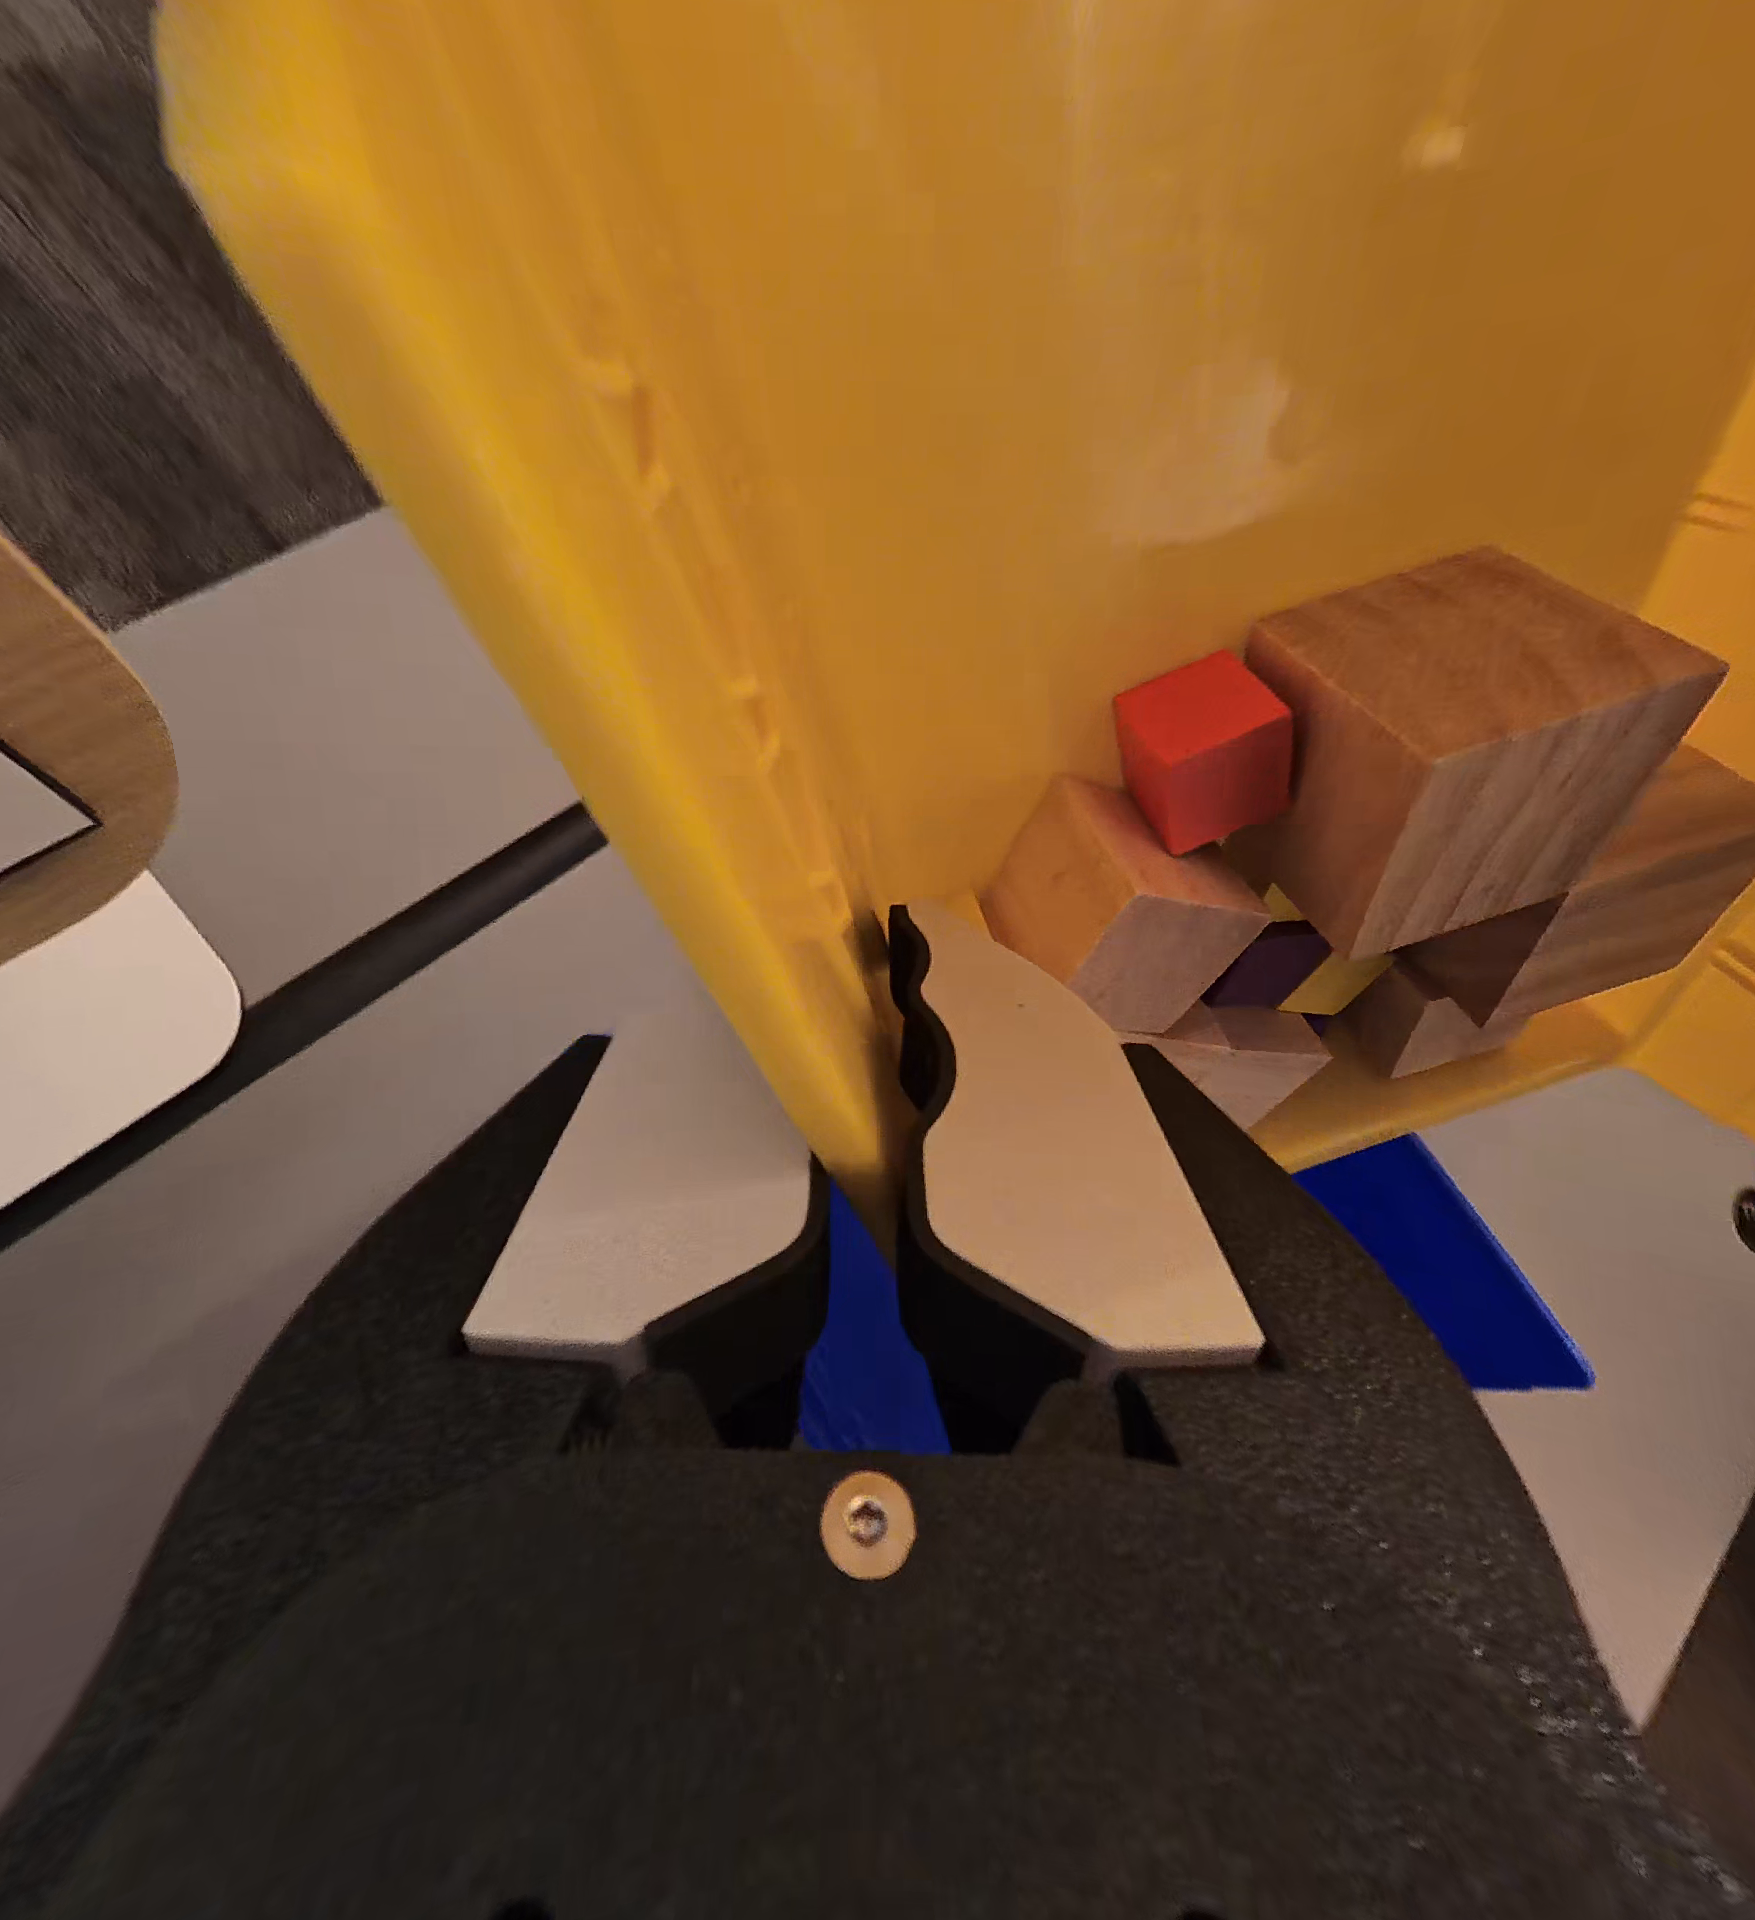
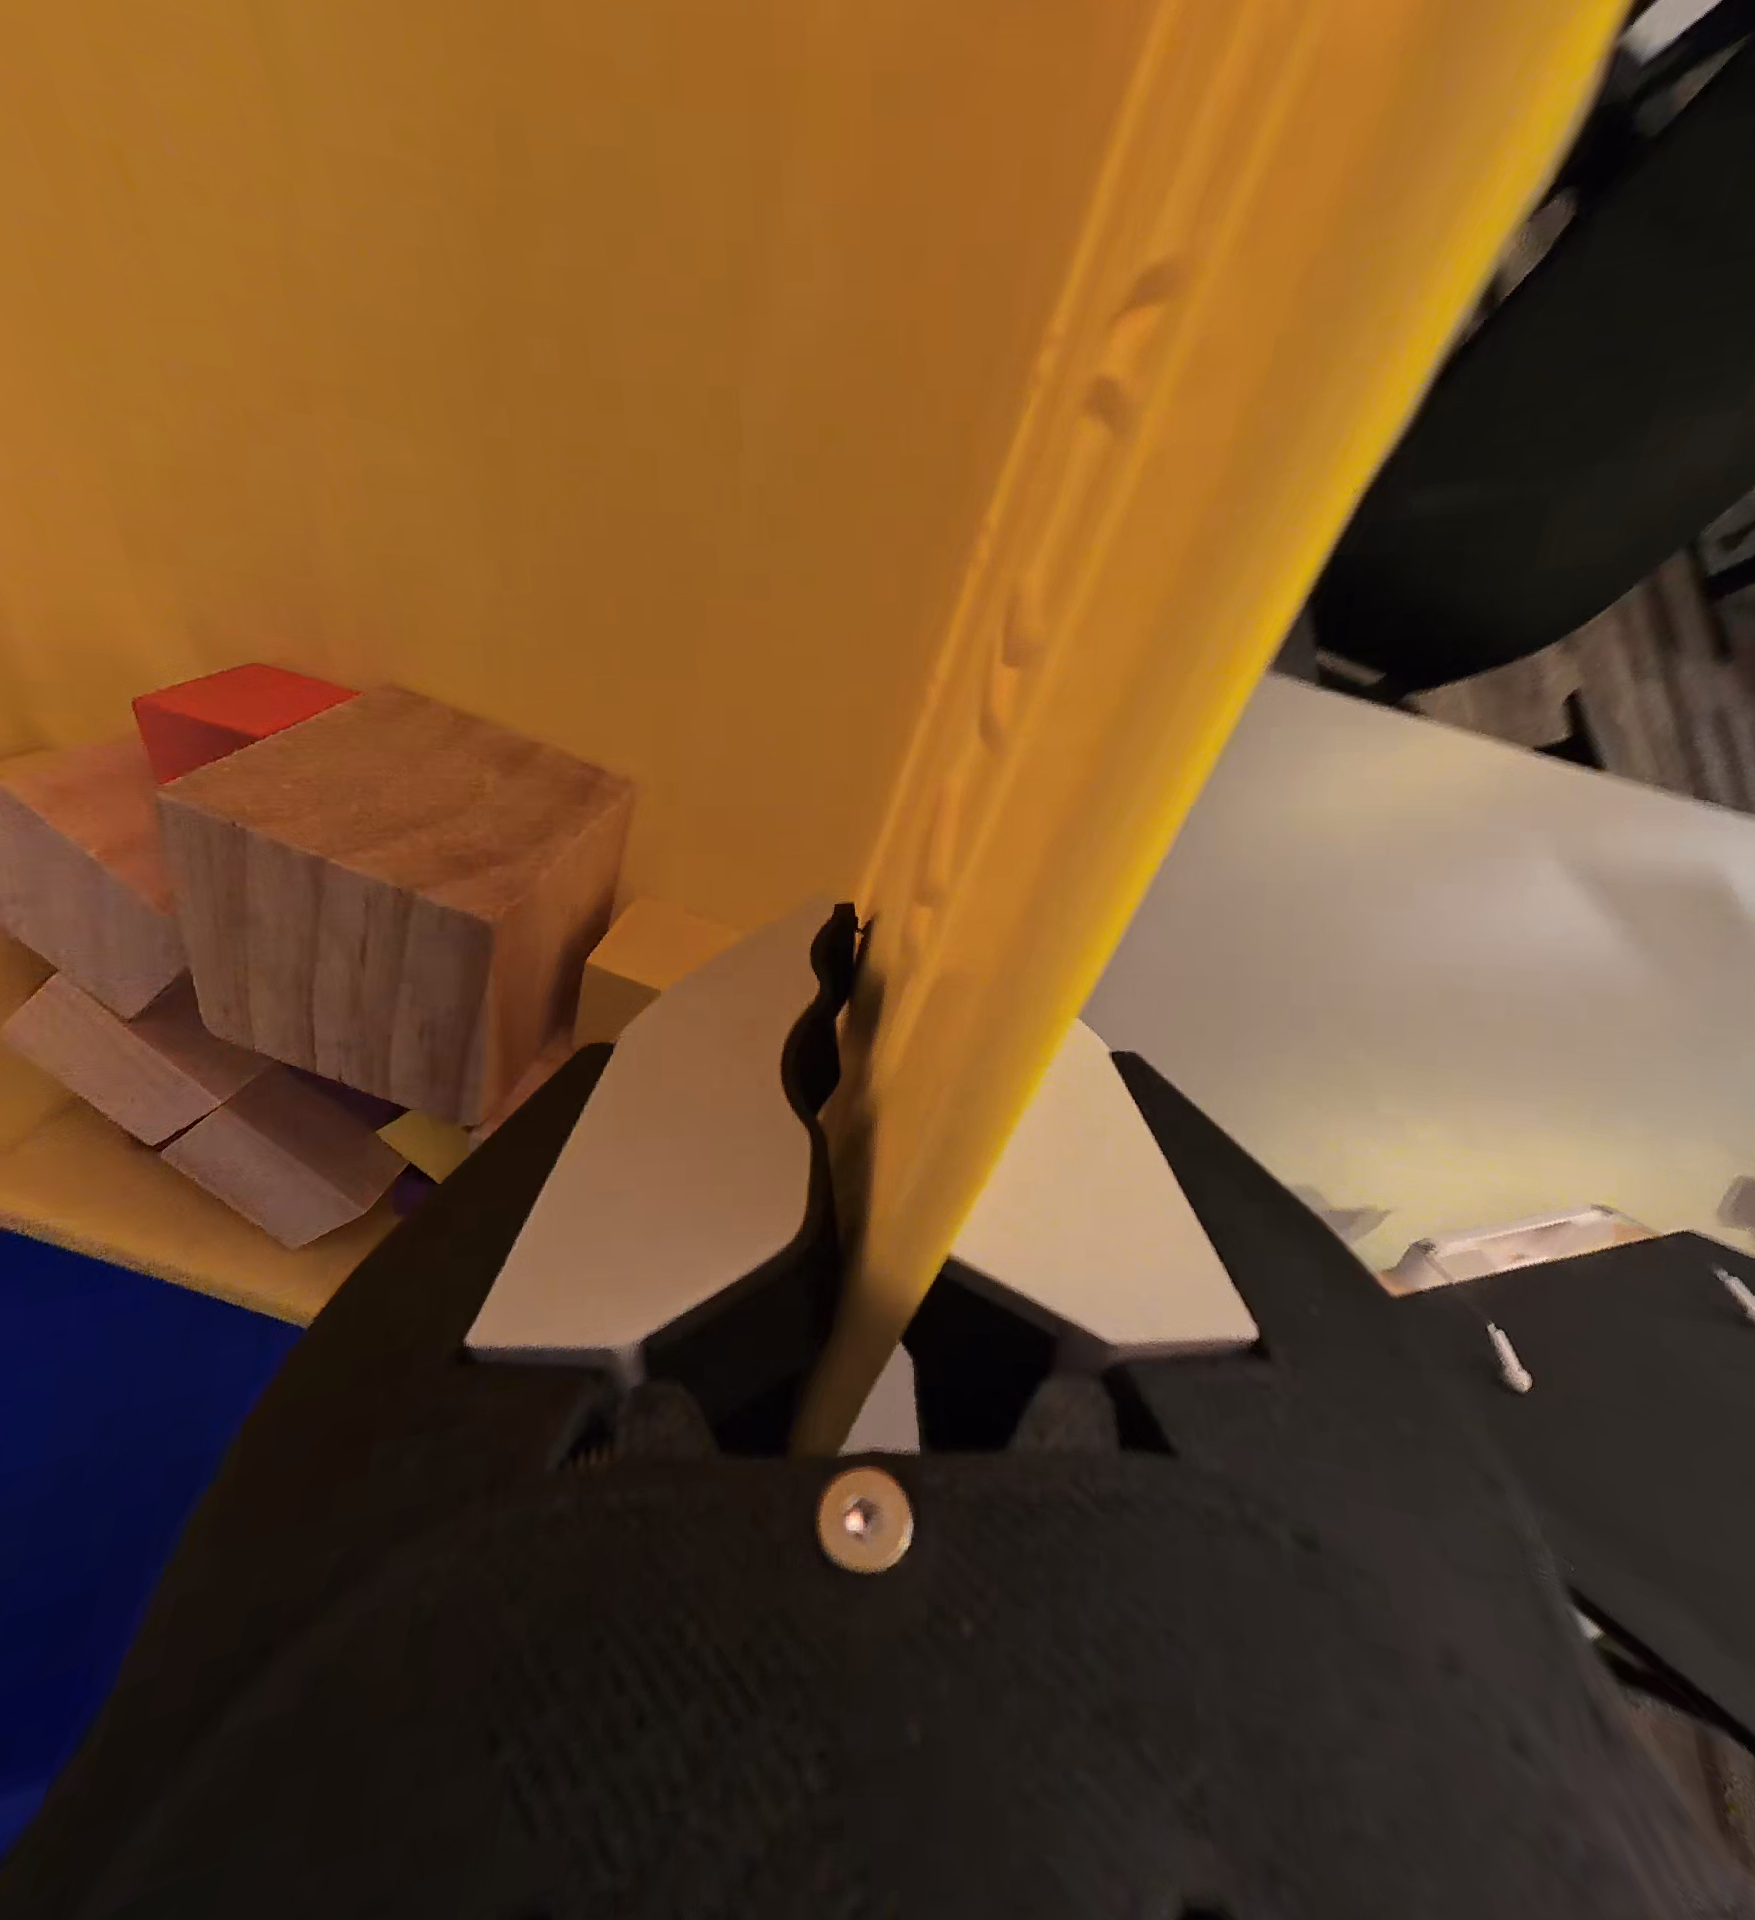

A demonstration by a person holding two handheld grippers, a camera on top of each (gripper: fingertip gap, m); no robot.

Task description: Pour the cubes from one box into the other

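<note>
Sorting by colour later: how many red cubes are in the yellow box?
1: the red cube sits on top of the wooden blocks piled in a corner of the yellow box. More could be hidden under the pile.

Left wrist view: tight against yellow box (image 1: 852, 416), left wall. Right wrist view: tight against opposite wall. Shared: box interior, wooden cubes (image 2: 385, 894).
</note>
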